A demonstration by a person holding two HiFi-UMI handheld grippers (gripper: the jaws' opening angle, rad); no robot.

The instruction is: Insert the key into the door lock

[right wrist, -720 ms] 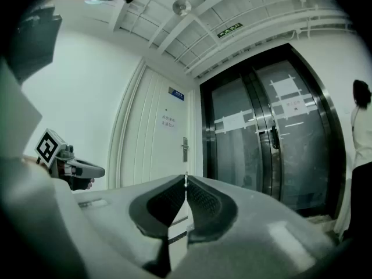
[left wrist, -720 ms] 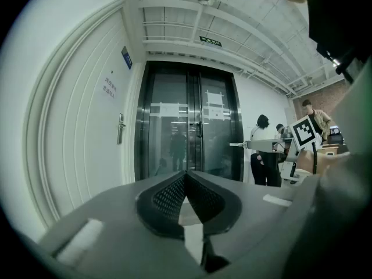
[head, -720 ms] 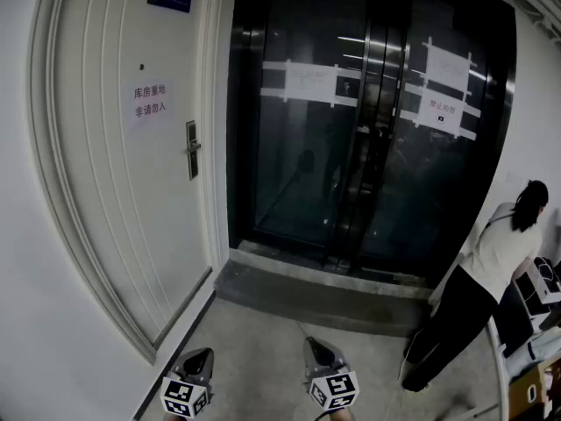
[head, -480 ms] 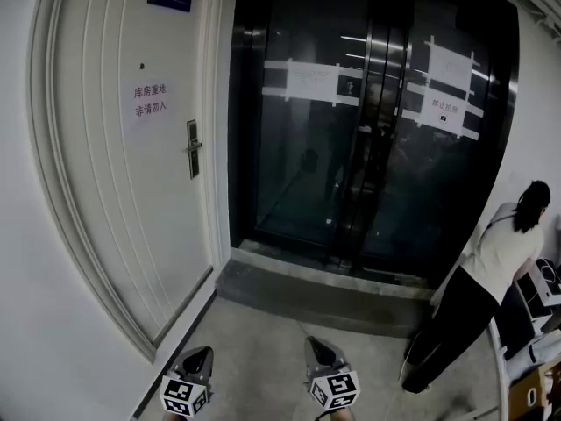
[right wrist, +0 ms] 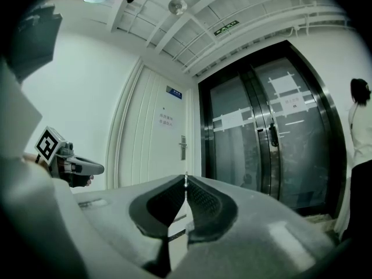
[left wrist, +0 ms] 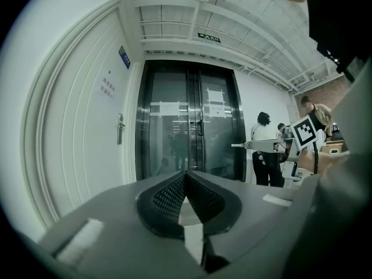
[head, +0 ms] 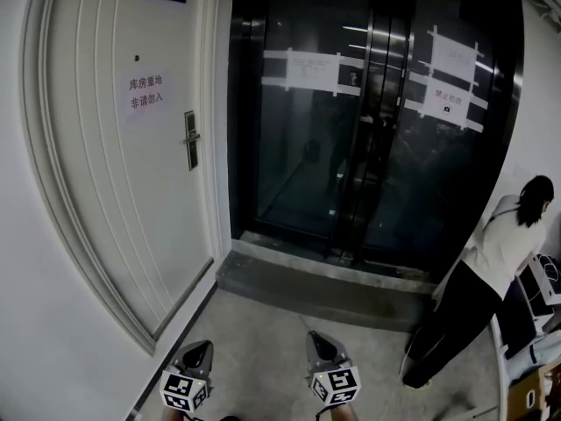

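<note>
Beside glass doors [head: 298,147], grooved white door [head: 114,200]

The key [right wrist: 186,179] is pinched between the closed jaws of my right gripper [head: 316,340]. Only a thin, pale metal sliver of it shows, sticking out past the jaw tips, roughly level and pointing away from me. It is too small to make out its teeth or bow. It sits near me, low in the scene, well apart from the lock.

The door lock [head: 190,139] is a narrow upright metal plate with a small lever handle across it. It is mounted on the right edge of the white door [head: 114,191], far from me and to the left. The door is closed, and nothing touches the lock.
</note>
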